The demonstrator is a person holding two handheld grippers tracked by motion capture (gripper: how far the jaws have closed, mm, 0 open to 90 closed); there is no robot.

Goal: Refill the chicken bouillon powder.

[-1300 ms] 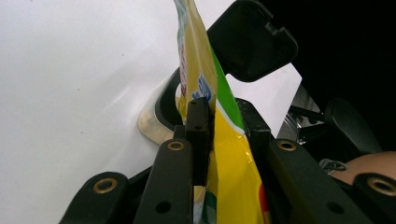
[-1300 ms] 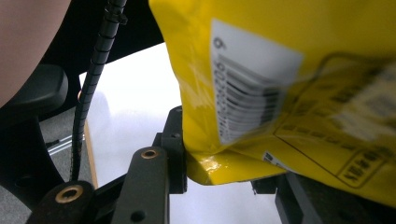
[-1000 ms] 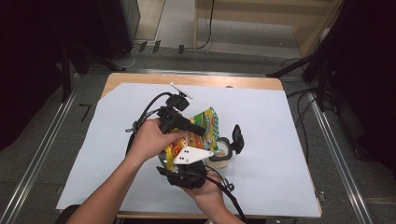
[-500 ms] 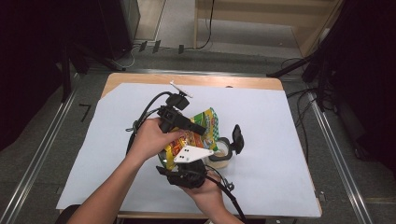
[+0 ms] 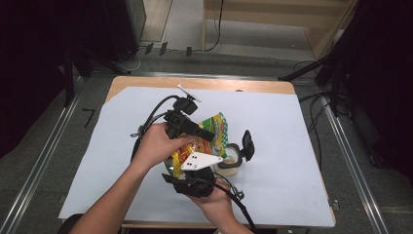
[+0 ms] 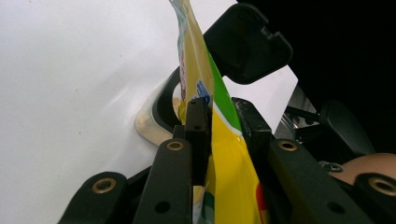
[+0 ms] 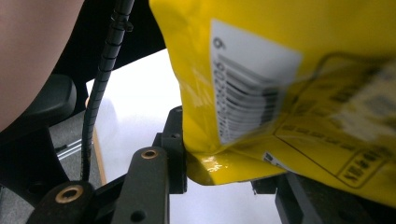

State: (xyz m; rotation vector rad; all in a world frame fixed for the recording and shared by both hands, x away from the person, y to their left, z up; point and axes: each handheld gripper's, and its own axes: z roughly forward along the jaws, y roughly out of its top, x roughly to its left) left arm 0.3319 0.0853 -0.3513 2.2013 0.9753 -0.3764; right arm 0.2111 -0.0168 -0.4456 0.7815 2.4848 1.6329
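Over the middle of the table (image 5: 302, 122), a yellow snack bag (image 5: 214, 129) is held up between two grippers. It is seen from the high view just left of a small round container (image 5: 233, 158) with a black lid (image 5: 248, 145) flipped up. The bag hangs right above the rim of that container.

The left gripper (image 6: 219, 109) is clamped on the bag. Its two black jaws are pressed on both sides of the thin bag edge, and the bag stands up between them like a flag. Past the jaws, the container and its raised lid are seen on the white sheet (image 6: 70, 70).

The right gripper (image 7: 224, 163) is closed on the bag too. The bottom corner of the bag, with its barcode label (image 7: 247, 93), is pinched between its jaws. The bag is spread wide above that gripper. A black cable (image 7: 100, 88) is seen to the left of it.
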